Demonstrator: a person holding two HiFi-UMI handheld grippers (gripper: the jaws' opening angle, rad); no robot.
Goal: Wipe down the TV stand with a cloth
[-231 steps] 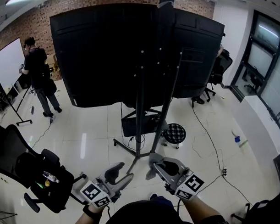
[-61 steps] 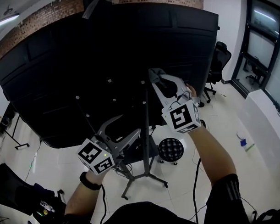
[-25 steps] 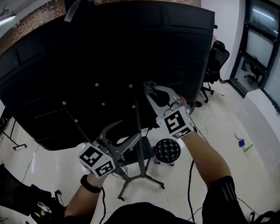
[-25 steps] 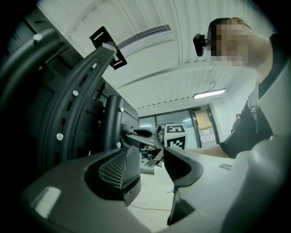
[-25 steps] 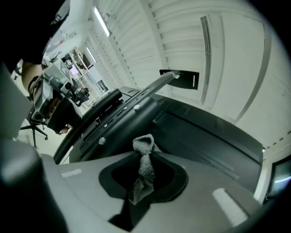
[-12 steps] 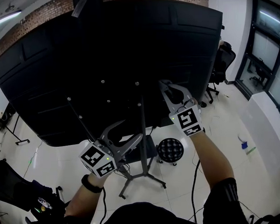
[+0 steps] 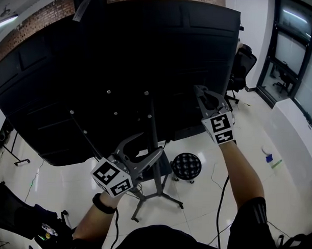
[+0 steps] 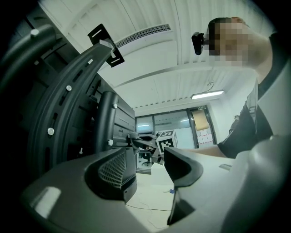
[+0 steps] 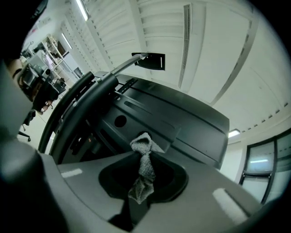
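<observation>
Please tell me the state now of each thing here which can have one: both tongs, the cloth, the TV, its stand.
Left tongs: open, nothing between them.
Right tongs: shut on the cloth.
Cloth: bunched and pinched, its end poking out towards the TV's back.
TV: mounted on the stand, rear side facing the person.
TV stand: upright on the floor.

Bright ceiling strips (image 8: 207,94); glare on glossy floor (image 7: 204,192); fisheye-bent edges (gripper views vignetted black).

The stand's pole (image 7: 157,180) rises before the TV's back (image 7: 122,59), a stool (image 7: 186,166) just right of it.
</observation>
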